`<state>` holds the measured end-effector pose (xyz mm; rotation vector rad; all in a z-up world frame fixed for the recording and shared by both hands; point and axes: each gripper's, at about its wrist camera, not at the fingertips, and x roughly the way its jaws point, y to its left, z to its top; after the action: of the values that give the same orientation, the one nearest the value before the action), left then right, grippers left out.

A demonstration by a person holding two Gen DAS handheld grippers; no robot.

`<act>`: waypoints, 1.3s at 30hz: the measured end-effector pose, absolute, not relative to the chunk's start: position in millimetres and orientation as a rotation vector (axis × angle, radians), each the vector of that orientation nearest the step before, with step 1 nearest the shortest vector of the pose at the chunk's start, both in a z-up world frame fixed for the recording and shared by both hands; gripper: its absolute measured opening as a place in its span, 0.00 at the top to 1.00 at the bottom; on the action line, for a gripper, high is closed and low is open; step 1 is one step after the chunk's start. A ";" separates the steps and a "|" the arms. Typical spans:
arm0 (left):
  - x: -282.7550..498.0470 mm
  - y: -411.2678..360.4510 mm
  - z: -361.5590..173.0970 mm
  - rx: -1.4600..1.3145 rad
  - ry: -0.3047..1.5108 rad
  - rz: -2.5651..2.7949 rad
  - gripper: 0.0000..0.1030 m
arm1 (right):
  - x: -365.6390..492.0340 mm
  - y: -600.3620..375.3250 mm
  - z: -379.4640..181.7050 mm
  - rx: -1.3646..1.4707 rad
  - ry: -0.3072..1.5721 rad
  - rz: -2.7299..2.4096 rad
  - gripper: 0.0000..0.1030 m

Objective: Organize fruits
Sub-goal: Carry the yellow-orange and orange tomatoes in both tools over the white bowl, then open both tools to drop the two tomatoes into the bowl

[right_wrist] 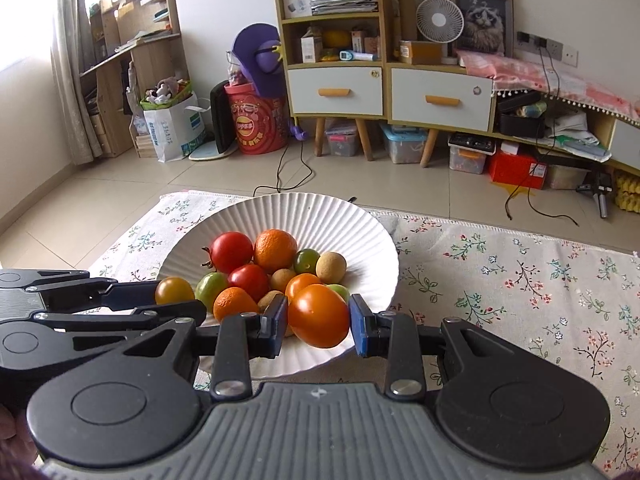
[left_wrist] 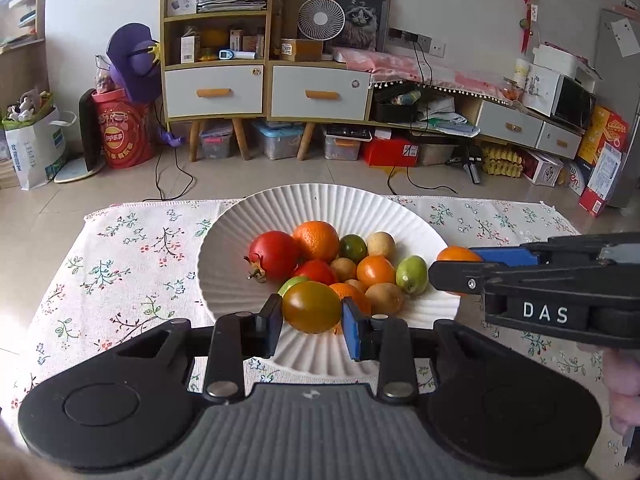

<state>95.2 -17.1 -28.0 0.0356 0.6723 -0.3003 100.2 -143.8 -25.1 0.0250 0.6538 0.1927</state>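
Left tongs [left_wrist: 312, 318] clamp a brownish-green tomato [left_wrist: 311, 307] over the white plate's [left_wrist: 240, 248] near rim; right tongs [right_wrist: 318, 320] clamp an orange tomato [right_wrist: 318, 315] above the same fruit-filled plate on the floral table [right_wrist: 520, 280].

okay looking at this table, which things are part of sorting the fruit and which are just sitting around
Part of the job:
left gripper holding an olive-yellow tomato
right gripper holding an orange tomato
white ribbed plate piled with fruit

Just lying about:
floral tablecloth
white desk fan
red snack bucket
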 end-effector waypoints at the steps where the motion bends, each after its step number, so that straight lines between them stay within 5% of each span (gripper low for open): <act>1: 98.0 -18.4 -25.9 0.030 0.669 -0.300 0.66 | 101.8 -144.3 -24.6 0.028 0.653 0.190 0.71; 32: 203.1 -10.8 -34.1 -0.109 0.836 -0.387 0.65 | 173.4 -148.6 -41.0 0.144 0.648 0.247 0.69; 39: 194.7 -10.2 -23.5 -0.102 0.808 -0.358 0.39 | 167.1 -159.8 -29.3 0.166 0.643 0.196 0.59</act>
<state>194.7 -10.2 -23.5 -0.1017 0.8079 -0.3576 167.1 -159.8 -29.3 0.1658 0.6428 0.1960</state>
